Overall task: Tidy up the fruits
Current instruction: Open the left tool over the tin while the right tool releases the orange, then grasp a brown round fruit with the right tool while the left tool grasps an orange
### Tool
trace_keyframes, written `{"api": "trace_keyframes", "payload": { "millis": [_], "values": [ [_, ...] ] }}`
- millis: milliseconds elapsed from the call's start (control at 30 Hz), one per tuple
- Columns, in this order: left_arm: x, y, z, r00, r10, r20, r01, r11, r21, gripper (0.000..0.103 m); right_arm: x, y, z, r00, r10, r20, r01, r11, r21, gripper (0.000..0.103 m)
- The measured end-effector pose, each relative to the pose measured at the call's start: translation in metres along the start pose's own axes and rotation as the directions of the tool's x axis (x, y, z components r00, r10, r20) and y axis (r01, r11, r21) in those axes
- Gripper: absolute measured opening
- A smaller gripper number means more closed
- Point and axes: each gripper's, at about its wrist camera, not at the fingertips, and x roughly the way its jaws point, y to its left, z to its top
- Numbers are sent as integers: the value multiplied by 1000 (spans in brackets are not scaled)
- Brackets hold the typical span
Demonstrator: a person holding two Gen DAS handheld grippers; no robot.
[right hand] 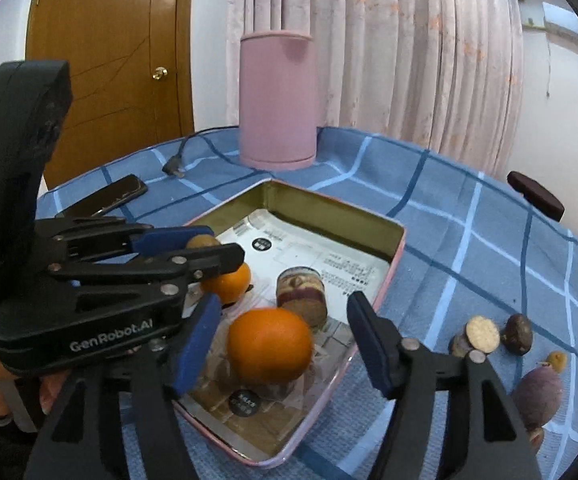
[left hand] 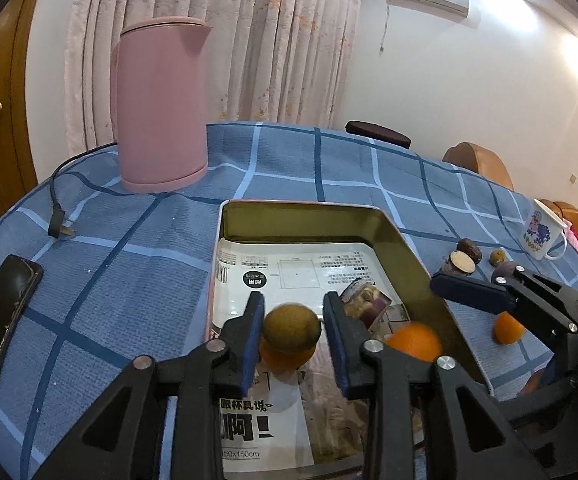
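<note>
Left wrist view: the left hand-held gripper (left hand: 293,316) is seen with jaws apart, a brown-green fruit (left hand: 292,330) between them untouched, above an orange (left hand: 285,356) in the tin tray (left hand: 405,248).

Right wrist view: the right hand-held gripper (right hand: 283,338) is held apart around another orange (right hand: 269,346), unclamped, over the tray on the bench (right hand: 469,232).

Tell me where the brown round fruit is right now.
In the left wrist view the brown fruit sits low centre, inside the tin tray, between the left gripper's open fingers, above an orange.
</note>
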Motion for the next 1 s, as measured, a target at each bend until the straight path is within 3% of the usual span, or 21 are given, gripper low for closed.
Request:
{"api": "trace_keyframes", "payload": {
  "millis": [33, 67, 100, 167, 300, 433, 533, 633, 800, 1000],
  "values": [
    [-2, 0, 1, 1000, 4, 5, -4, 1000, -6, 47, -3, -2, -1, 1000, 1, 10, -1, 1000, 10, 73],
    [-6, 0, 1, 1000, 14, 15, -14, 1000, -8, 62, -9, -7, -3, 1000, -4, 26, 3, 1000, 24, 73],
    [-9, -1, 1, 1000, 13, 29, -13, 1000, -6, 71, -14, -11, -5, 999, -14, 36, 13, 999, 29, 73],
    [-16, -7, 2, 998, 15, 54, -15, 1000, 0, 79, -28, -24, -11, 997, -59, 56, 56, 997, 54, 73],
    [-24, -33, 2, 997, -26, 78, 22, 999, 44, 79, -64, -66, -27, 988, -138, 75, 124, 977, 174, 74],
    [-24, -65, 1, 994, -69, 87, 60, 993, 99, 79, -98, -110, -50, 954, -298, 39, 275, 919, 283, 75],
    [-22, -88, -1, 992, -102, 76, 91, 986, 139, 79, -111, -136, -64, 934, -356, 5, 332, 874, 355, 76],
    [-19, -106, -4, 991, -116, 61, 104, 980, 169, 79, -112, -153, -77, 935, -353, -29, 333, 851, 406, 74],
    [-9, -126, -8, 993, -108, 37, 98, 974, 203, 79, -101, -154, -78, 954, -291, -70, 294, 868, 401, 63],
    [-4, -136, -11, 994, -105, 24, 97, 970, 225, 79, -81, -161, -85, 965, -214, -153, 259, 872, 416, 61]
  ]
}}
